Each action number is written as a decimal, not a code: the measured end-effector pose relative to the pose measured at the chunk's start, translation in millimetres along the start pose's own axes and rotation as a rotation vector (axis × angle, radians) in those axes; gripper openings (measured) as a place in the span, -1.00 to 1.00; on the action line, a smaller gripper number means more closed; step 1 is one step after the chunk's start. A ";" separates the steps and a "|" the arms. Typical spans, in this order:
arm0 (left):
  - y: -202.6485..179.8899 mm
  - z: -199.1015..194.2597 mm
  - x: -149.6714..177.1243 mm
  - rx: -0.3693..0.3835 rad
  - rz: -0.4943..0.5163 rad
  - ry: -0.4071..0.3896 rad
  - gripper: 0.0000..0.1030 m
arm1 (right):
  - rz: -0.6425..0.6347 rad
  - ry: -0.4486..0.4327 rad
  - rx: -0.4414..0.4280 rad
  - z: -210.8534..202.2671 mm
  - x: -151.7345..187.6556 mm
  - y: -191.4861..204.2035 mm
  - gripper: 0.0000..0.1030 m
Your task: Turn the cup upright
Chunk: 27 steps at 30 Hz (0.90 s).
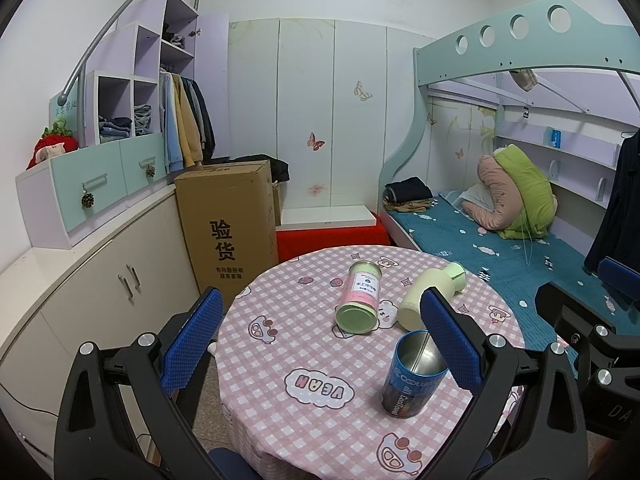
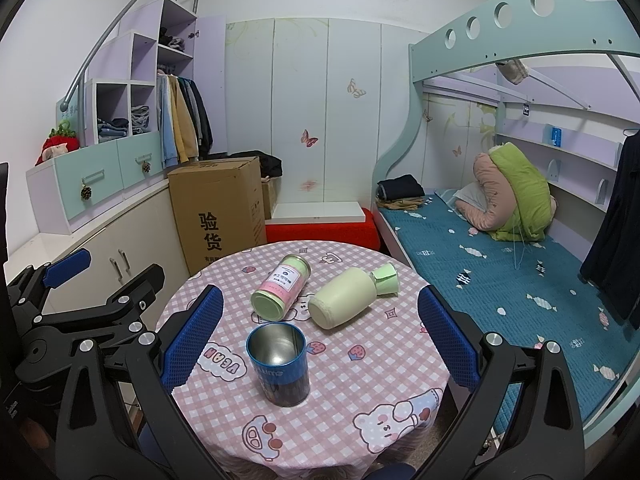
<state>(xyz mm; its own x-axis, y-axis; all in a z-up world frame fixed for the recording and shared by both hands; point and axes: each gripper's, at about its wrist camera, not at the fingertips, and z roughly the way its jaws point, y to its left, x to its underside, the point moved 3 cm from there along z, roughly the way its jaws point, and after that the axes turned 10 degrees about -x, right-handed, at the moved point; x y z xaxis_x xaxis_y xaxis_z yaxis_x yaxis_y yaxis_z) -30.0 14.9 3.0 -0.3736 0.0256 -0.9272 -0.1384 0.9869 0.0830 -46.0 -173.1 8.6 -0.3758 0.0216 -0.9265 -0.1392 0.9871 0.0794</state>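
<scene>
I hold both grippers above the near edge of the round table (image 2: 360, 380), which wears a pink checked cloth printed with cartoon animals and a cloud reading "VEAN". My left gripper (image 1: 320, 344) has its blue-padded fingers (image 1: 192, 340) spread wide with nothing between them. My right gripper (image 2: 320, 344) is likewise wide apart and empty.

The blue cup (image 2: 279, 364) stands upright on the cloth, mouth up, its shiny metal inside showing. In the right wrist view it sits just below centre, between my right fingers but touching neither; in the left wrist view the cup (image 1: 414, 374) lies at about 4 o'clock, partly behind my left gripper's right finger. White lettering on its band seems to read "COOLRITE" or similar, with "Cooltowel"-like script lower down; I cannot read it surely.

Beyond the cup, at about 12 o'clock from it, a pink-and-green canister (image 2: 281, 286) lies on its side, its white label carrying small Chinese characters too fine to read. Just beside it at 1 o'clock a pale green bottle (image 2: 348, 298) also lies on its side.

Off the table at 10 o'clock stands a cardboard box (image 2: 218, 208) printed "验货". A bunk bed (image 2: 500, 264) with a teal mattress fills the 3 o'clock side.
</scene>
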 end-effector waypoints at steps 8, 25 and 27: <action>-0.7 1.4 -0.1 0.004 0.000 0.012 0.85 | -0.001 0.002 0.004 1.3 1.0 0.4 0.90; 2.8 3.6 0.7 0.005 -0.002 0.022 0.85 | -0.002 0.003 0.005 3.7 4.1 1.7 0.90; 3.8 3.2 0.9 0.005 -0.001 0.024 0.85 | -0.002 0.003 0.005 2.9 2.2 1.3 0.90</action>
<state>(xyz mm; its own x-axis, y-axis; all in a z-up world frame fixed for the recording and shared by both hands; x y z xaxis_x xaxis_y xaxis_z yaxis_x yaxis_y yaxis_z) -28.0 19.2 1.2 -0.3949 0.0207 -0.9185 -0.1341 0.9877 0.0800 -44.4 -171.3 5.6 -0.3779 0.0193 -0.9256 -0.1354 0.9879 0.0759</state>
